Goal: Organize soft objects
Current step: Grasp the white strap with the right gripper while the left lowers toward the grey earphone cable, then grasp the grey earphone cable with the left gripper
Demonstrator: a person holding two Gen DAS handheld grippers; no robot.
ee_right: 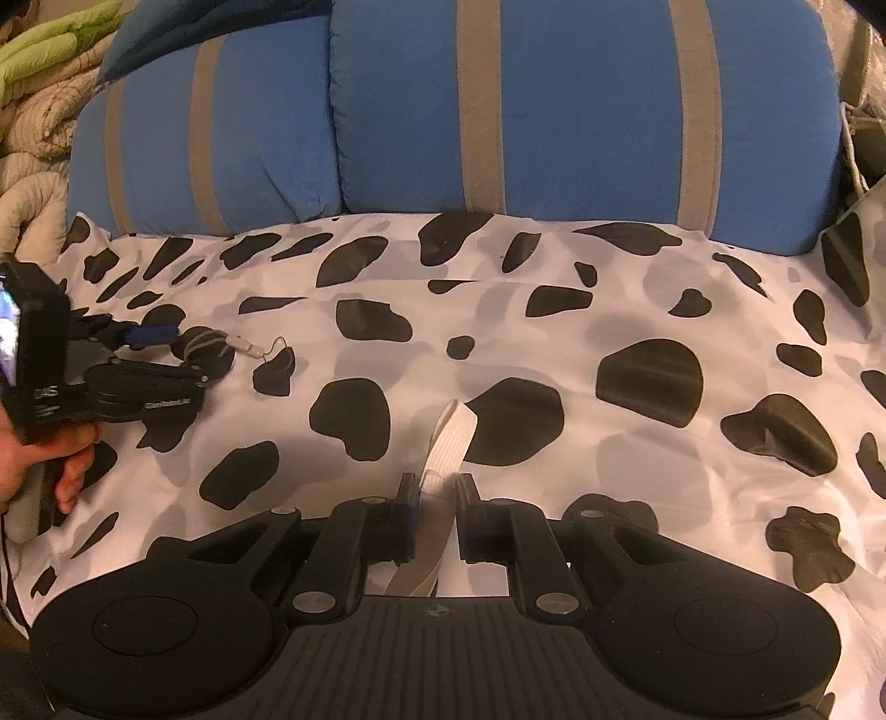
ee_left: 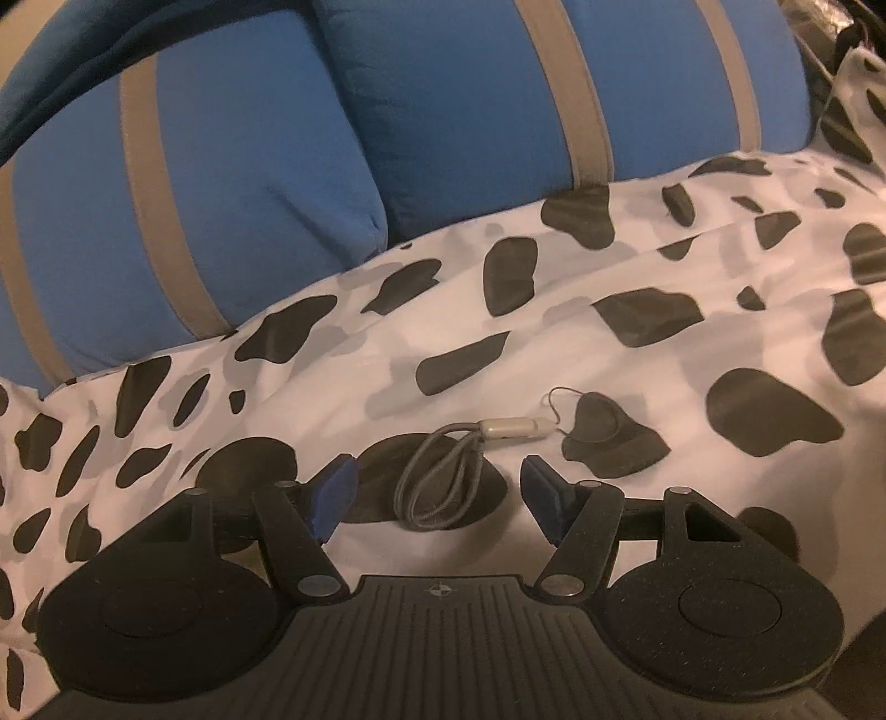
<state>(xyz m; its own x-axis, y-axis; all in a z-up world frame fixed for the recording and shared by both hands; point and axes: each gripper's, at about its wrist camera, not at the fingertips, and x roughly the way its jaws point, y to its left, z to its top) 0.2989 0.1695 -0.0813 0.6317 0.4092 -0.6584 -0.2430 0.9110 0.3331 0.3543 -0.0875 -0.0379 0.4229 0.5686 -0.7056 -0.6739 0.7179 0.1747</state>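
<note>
A grey looped cord with a cream plastic clasp (ee_left: pixel 443 482) lies on the cow-print sheet (ee_left: pixel 554 343). My left gripper (ee_left: pixel 437 493) is open, its blue-padded fingers on either side of the cord's loop, close above the sheet. In the right wrist view the left gripper (ee_right: pixel 160 346) and the cord (ee_right: pixel 221 343) show at the far left. My right gripper (ee_right: pixel 434 501) is shut on a white elastic strap (ee_right: pixel 451 443), whose free end sticks forward over the sheet (ee_right: pixel 498 310).
Two blue pillows with beige stripes (ee_right: pixel 498 111) stand along the far edge of the sheet. A quilted beige and green blanket (ee_right: pixel 33 111) is piled at the far left. A dark cluttered area (ee_left: pixel 847 33) lies at the far right.
</note>
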